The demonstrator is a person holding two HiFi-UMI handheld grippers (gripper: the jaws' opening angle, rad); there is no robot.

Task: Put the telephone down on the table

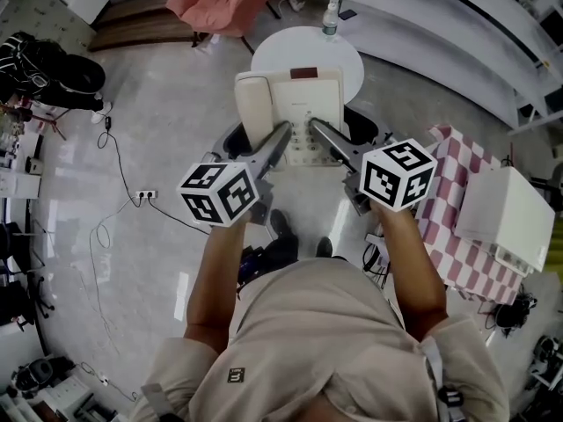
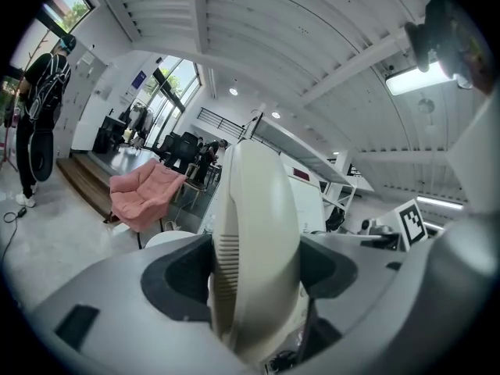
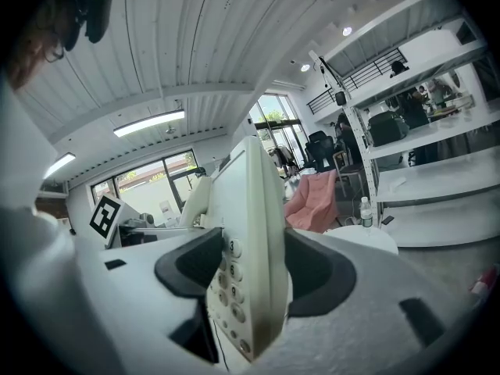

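A cream desk telephone (image 1: 292, 111) with handset and keypad hangs in the air in front of the person, held from both sides. My left gripper (image 1: 283, 134) is shut on its left side, where the handset (image 2: 254, 248) fills the jaws. My right gripper (image 1: 318, 130) is shut on the right edge of the base (image 3: 254, 248), with the number keys (image 3: 228, 287) facing left. The round white table (image 1: 345, 55) lies just beyond and below the telephone.
A water bottle (image 1: 330, 20) stands at the table's far edge. A pink armchair (image 1: 220, 0) sits behind it. A checked cloth (image 1: 457, 218) with a white box (image 1: 503, 216) lies to the right. Cables and a power strip (image 1: 146, 195) trail on the floor at left.
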